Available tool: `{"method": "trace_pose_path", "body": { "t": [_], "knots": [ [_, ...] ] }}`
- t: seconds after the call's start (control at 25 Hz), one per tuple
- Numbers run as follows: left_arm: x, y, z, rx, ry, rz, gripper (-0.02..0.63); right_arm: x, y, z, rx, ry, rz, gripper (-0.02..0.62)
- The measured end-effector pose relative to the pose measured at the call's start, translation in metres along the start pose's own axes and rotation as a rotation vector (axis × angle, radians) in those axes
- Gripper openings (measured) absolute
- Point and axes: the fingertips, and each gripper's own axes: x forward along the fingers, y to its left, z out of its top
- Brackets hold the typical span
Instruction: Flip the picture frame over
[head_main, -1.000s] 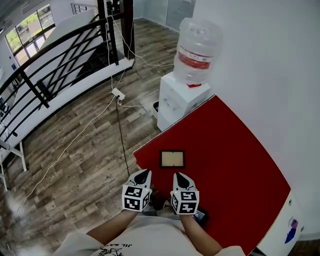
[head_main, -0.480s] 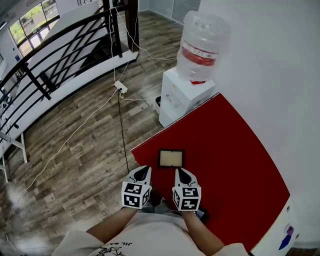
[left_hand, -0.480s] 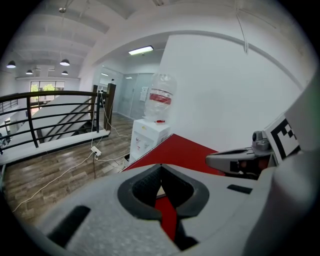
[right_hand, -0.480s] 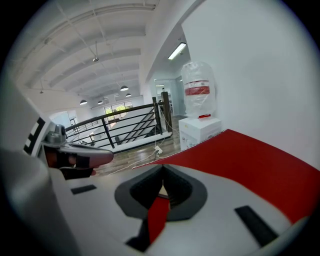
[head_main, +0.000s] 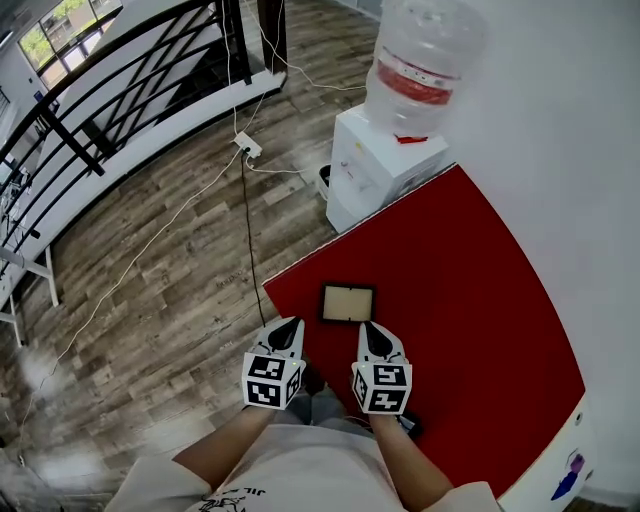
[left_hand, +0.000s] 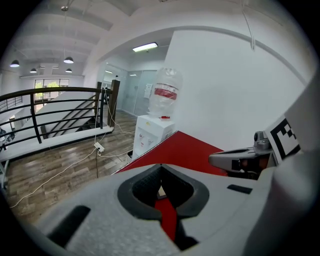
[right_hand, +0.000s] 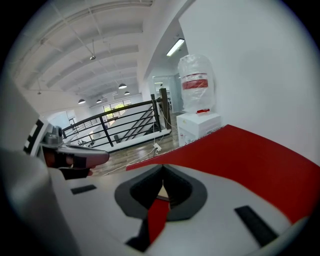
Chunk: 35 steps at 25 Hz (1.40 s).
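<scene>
A small black-rimmed picture frame (head_main: 347, 302) with a pale tan panel lies flat on the red table (head_main: 460, 290), near its left corner. My left gripper (head_main: 289, 329) hovers just below and to the left of the frame, jaws shut and empty. My right gripper (head_main: 373, 332) hovers just below and to the right of it, also shut and empty. In the left gripper view a sliver of the frame (left_hand: 161, 192) shows through the notch of the shut jaws. The right gripper view shows the frame (right_hand: 163, 193) the same way.
A white water dispenser (head_main: 385, 165) with a large bottle (head_main: 425, 62) stands past the table's far corner. A white wall runs along the right. Cables and a power strip (head_main: 246, 147) lie on the wooden floor at left, by a black railing (head_main: 120, 95).
Both grippers have moved forward toward the picture frame and slightly down. The view has shifted, and the frame now sits closer to their tips.
</scene>
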Motion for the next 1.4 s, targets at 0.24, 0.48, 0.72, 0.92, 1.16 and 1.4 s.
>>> {"method": "trace_pose_path", "body": {
  "t": [0.24, 0.48, 0.72, 0.92, 1.16, 1.4],
  "knots": [
    [0.018, 0.007, 0.001, 0.007, -0.003, -0.013, 0.006, 0.019, -0.001, -0.001, 0.005, 0.002, 0.011, 0.005],
    [0.036, 0.010, -0.005, 0.007, 0.014, -0.012, 0.006, 0.040, -0.007, -0.009, 0.012, 0.025, 0.017, 0.005],
    [0.045, 0.021, -0.020, -0.002, 0.040, -0.001, 0.006, 0.057, -0.006, -0.021, 0.012, 0.052, 0.014, 0.005],
    [0.054, 0.027, -0.030, -0.009, 0.060, 0.001, 0.006, 0.075, -0.005, -0.028, 0.010, 0.073, 0.007, 0.005],
    [0.062, 0.036, -0.035, -0.018, 0.069, 0.010, 0.006, 0.102, 0.005, -0.038, -0.002, 0.119, 0.011, 0.006],
    [0.061, 0.045, -0.040, -0.027, 0.082, 0.022, 0.006, 0.124, 0.019, -0.051, -0.020, 0.155, 0.010, 0.008]
  ]
}}
